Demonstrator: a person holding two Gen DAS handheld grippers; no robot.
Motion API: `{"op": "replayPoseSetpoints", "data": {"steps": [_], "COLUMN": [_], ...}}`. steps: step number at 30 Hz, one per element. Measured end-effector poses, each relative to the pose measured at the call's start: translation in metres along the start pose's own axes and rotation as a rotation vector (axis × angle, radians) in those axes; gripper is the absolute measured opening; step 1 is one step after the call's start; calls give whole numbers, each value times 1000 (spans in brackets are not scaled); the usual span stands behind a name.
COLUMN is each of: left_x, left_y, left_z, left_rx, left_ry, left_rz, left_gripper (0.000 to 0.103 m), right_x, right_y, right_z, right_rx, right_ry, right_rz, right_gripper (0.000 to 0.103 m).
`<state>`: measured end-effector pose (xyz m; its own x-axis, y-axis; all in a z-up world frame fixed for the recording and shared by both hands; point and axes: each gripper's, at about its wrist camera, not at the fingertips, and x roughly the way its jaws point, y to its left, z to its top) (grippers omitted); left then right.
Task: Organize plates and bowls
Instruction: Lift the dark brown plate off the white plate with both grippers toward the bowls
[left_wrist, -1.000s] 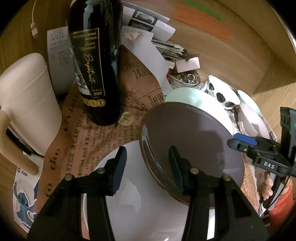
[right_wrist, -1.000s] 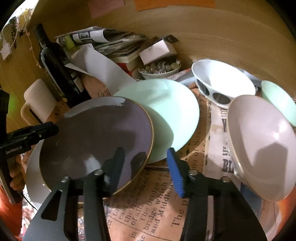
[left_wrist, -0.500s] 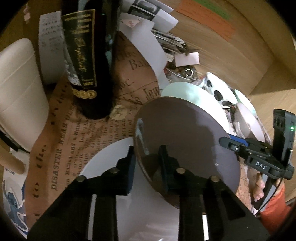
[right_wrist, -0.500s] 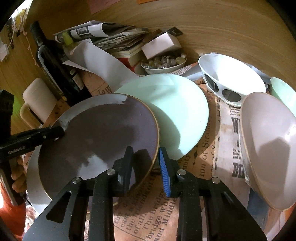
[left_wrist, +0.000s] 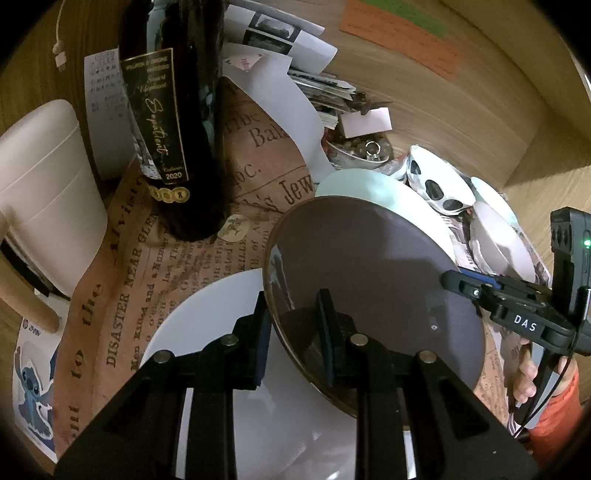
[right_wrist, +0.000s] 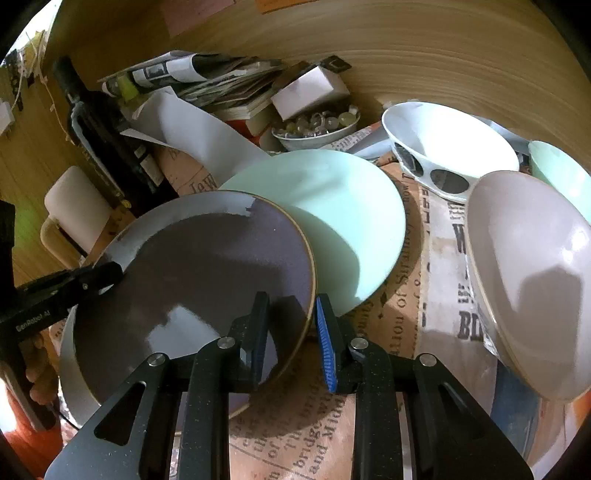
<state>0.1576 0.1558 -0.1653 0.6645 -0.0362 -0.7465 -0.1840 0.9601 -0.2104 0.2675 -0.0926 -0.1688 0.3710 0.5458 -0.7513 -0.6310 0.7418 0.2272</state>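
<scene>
Plates, three: one dark brown plate (right_wrist: 207, 280), one mint green plate (right_wrist: 332, 221) and one white plate (left_wrist: 221, 332). The dark brown plate lies tilted, its left part over the white plate and its far edge over the mint green plate.

Bowls, four: one white bowl with dark oval spots (right_wrist: 443, 147), one pale pink bowl (right_wrist: 535, 280) leaning beside it, one mint bowl (right_wrist: 561, 173) cut off at the picture edge, and one small bowl of glass beads (right_wrist: 317, 125).

Grippers, two. The left gripper (left_wrist: 293, 328) has its jaws closed onto the left rim of the dark brown plate, one finger under and one on top. The right gripper (right_wrist: 290, 332) has its jaws nearly together, gripping the opposite rim of the same plate.

Other items, one each: a wine bottle (left_wrist: 173, 122), a cream mug (left_wrist: 40, 199), a printed brown paper sheet (left_wrist: 155, 258) on the desk (right_wrist: 443, 55), and a pile of newspapers (right_wrist: 207, 81).

The white plate is largely covered by the dark brown plate and the left gripper. The contact beneath the dark brown plate is hidden. The person's hand (left_wrist: 526, 373) is partly cut off.
</scene>
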Motion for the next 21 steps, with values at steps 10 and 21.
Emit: {"op": "replayPoseSetpoints", "data": {"steps": [10, 21], "left_x": [-17, -39], "left_y": [-8, -31], "left_z": [-3, -7], "left_rx": [-11, 9], "left_ry": [-48, -107], "left_rz": [16, 12], "left_gripper": [23, 23], "right_x": [-18, -51], "right_y": [4, 3], "right_z": [-7, -14], "right_rx": [-13, 1], "right_ry": [-37, -95], "right_rz": [1, 4], "right_gripper": [20, 20]}}
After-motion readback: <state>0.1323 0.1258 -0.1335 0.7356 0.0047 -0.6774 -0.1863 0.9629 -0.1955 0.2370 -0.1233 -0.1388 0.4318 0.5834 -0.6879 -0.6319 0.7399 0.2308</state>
